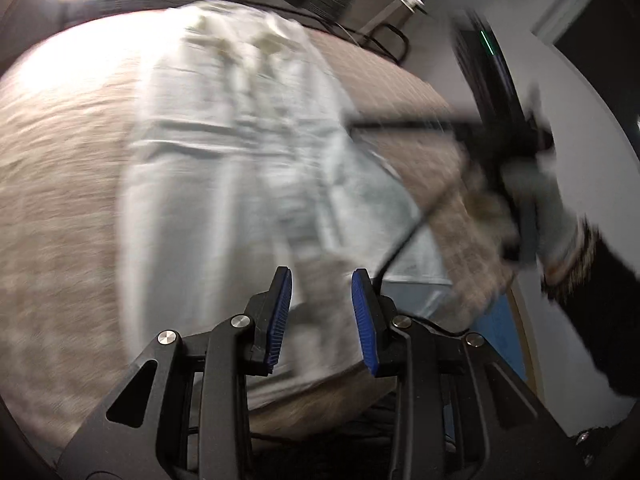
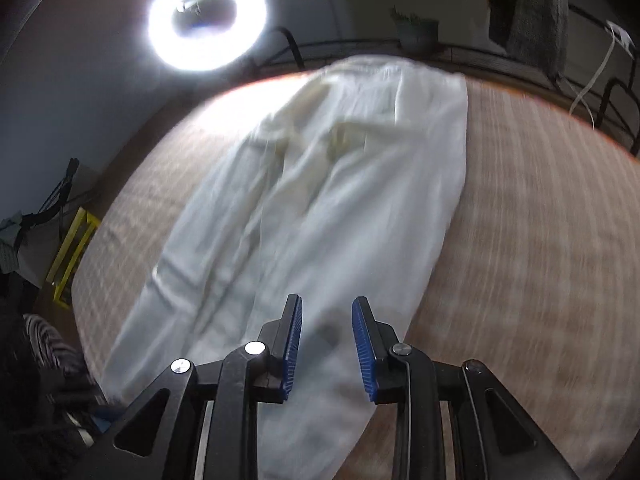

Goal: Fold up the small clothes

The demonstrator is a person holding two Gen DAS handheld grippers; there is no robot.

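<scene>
A white pair of trousers point(image 1: 240, 152) lies flat and lengthwise on the beige woven table cover point(image 1: 60, 200). My left gripper point(image 1: 321, 276) hovers over the near end of the garment, its blue pads apart and nothing between them. The right wrist view shows the same trousers point(image 2: 340, 184) stretching away across the cover point(image 2: 540, 200). My right gripper point(image 2: 328, 304) hangs above their near end, open and empty. A gloved hand point(image 1: 536, 200) holding a black tool is blurred at the right of the left wrist view. Both views are smeared by motion.
A bright ring light point(image 2: 208, 26) stands behind the table's far edge. A yellow frame point(image 2: 72, 256) sits on the floor at the left. A black cable point(image 1: 400, 248) trails over the table's right side, near a blue surface point(image 1: 496, 320).
</scene>
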